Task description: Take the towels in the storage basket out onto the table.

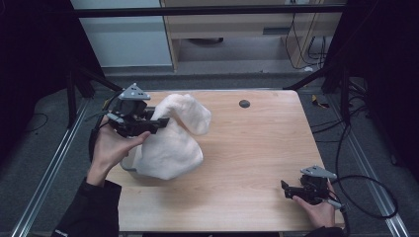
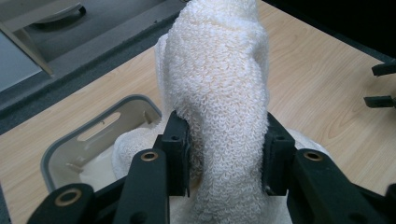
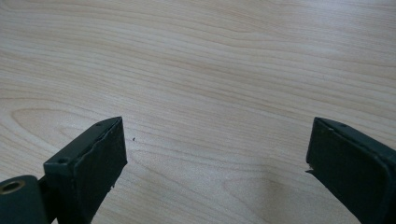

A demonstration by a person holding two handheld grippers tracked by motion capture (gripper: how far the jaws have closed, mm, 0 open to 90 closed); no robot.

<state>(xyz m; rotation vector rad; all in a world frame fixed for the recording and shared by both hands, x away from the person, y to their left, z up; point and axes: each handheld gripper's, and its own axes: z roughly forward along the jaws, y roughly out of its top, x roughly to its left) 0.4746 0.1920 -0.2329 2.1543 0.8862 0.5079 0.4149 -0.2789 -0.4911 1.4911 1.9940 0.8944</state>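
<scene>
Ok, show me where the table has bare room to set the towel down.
Free: the light wooden table between the white terry towel and the right gripper, up to the round black grommet. Crowded: the left edge, with the grey-rimmed tub and left gripper.

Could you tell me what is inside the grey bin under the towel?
White towel, held by the left tongs, fills part of the grey bin; its pale inner wall shows. The bottom is covered.

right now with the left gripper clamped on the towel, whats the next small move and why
Probably lift the left gripper a little higher: its jaws pinch a fold of the towel, but the towel's lower part sits in the grey bin. The right gripper rests open on the table.
</scene>
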